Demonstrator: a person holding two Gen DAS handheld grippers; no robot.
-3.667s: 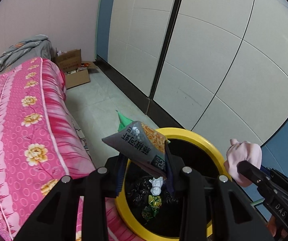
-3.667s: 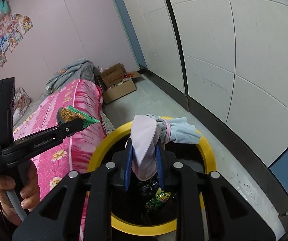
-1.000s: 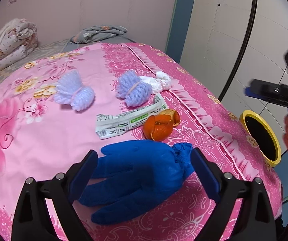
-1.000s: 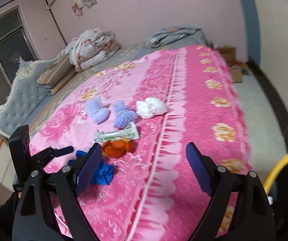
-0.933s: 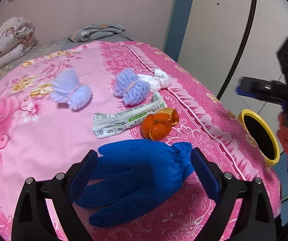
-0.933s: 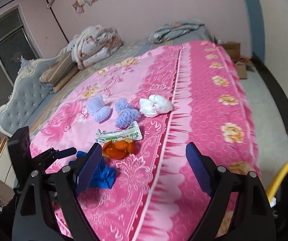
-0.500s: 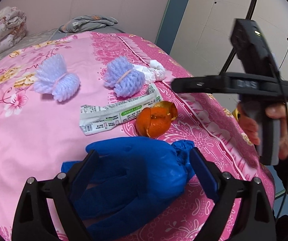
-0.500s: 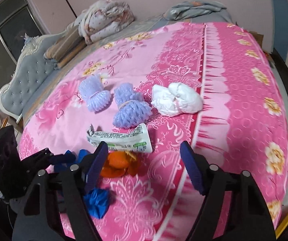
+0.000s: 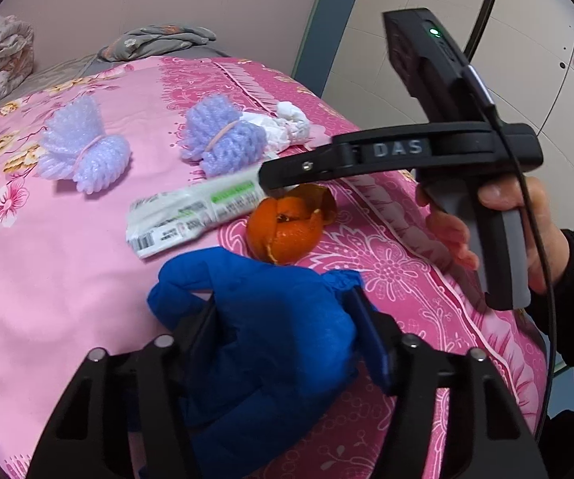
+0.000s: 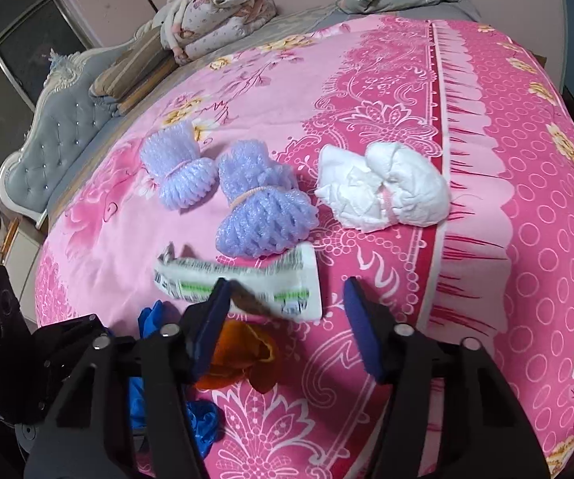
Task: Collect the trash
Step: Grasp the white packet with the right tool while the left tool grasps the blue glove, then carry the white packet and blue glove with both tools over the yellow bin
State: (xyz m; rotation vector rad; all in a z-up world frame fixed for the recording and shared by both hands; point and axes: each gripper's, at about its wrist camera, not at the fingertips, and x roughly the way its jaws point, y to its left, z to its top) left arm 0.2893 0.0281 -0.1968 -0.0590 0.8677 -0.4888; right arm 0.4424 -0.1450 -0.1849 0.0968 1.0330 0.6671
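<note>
Closing on a blue glove (image 9: pixel 271 319), the left gripper (image 9: pixel 287 343) is seen low over a pink floral bed cover (image 9: pixel 47 279). The glove lies bunched between the two fingers (image 9: pixel 370 339), and both pads are seen against its sides; the grip is read as grasping, with the jaws closing. The glove rests on the bed cover, near the edge closest to the camera.

Just beyond the glove an orange peel (image 9: pixel 287 227) is noted, touching or nearly touching the glove's far side. A white wrapper (image 9: pixel 191 215) with green print lies flat beside the peel, to its left. Farther back two purple foam nets (image 9: pixel 223 139), each tied at the middle, are set apart from one another, and a crumpled white tissue bundle (image 9: pixel 287 123) sits just beside the nearer net.

In the left wrist view the right gripper is seen from the side, held by a hand (image 9: pixel 486 231) in a dark sleeve, its tip above the wrapper's right end and the peel.

In the right wrist view the right gripper (image 10: pixel 287 315) is recorded with jaws closing. The wrapper's end (image 10: pixel 247 283) and the peel (image 10: pixel 239 355) lie in the gap, yet no pad is seen pressing on either; the fingers are released. A folded quilt (image 10: pixel 215 4) is noted at the head of the bed.
</note>
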